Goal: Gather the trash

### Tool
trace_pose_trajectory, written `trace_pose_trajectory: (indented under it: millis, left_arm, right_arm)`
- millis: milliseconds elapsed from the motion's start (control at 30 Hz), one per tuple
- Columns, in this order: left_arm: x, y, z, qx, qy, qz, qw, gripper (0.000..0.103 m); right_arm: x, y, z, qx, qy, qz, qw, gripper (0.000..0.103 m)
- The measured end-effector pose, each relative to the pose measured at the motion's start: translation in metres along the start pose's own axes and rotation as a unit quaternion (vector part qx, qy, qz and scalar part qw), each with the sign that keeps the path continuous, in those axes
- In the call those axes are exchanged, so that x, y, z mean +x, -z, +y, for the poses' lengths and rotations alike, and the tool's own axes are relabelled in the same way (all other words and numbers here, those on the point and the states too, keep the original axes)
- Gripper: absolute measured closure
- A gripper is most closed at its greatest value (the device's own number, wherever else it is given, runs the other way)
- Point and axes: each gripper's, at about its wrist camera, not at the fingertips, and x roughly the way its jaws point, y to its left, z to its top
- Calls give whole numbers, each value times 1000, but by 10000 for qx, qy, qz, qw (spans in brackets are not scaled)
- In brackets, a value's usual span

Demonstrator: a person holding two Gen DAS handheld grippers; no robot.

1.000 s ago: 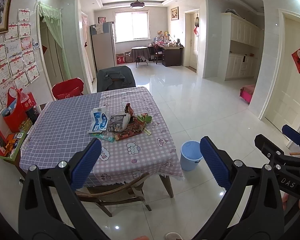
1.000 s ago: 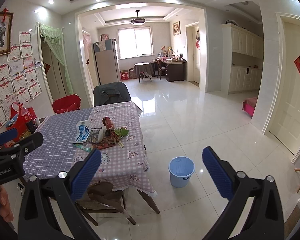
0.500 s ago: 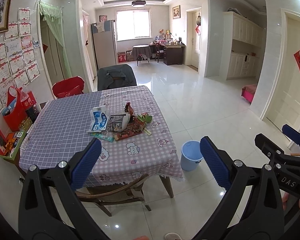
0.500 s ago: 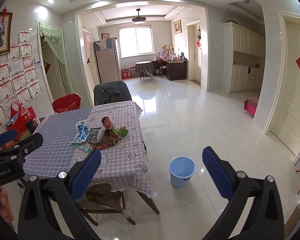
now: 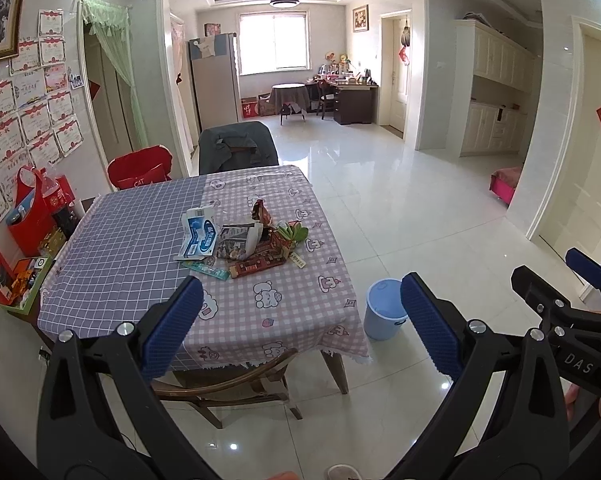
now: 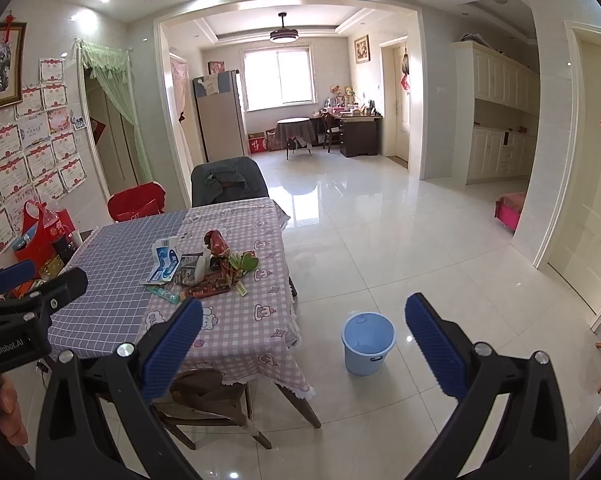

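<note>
A heap of trash (image 5: 244, 240) (image 6: 198, 266) lies mid-table on the checked cloth: a blue-and-white packet (image 5: 198, 236), printed paper, a red wrapper, green leaves (image 5: 294, 233) and a long red box (image 5: 256, 266). A light blue bucket (image 5: 382, 314) (image 6: 367, 342) stands on the floor right of the table. My left gripper (image 5: 300, 324) is open and holds nothing, well short of the table. My right gripper (image 6: 304, 346) is open too, over the floor between table and bucket. Each gripper shows at the edge of the other's view.
The table (image 5: 140, 248) stands against the left wall, with a wooden chair (image 5: 228, 392) tucked in at its near edge and covered chairs at the far end. Red bags and boxes (image 5: 32, 216) crowd the wall side. Shiny tiled floor (image 5: 400, 208) stretches right and beyond.
Both grippers stay open and almost still; the views have drifted very slightly.
</note>
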Motion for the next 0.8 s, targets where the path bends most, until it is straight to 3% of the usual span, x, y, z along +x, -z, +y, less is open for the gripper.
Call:
trace_pose_trajectory:
  millis: [800]
  left_arm:
    - [54, -26, -37, -9, -210, 173, 9996, 6]
  right_arm:
    - [56, -31, -52, -13, -154, 171, 9997, 4]
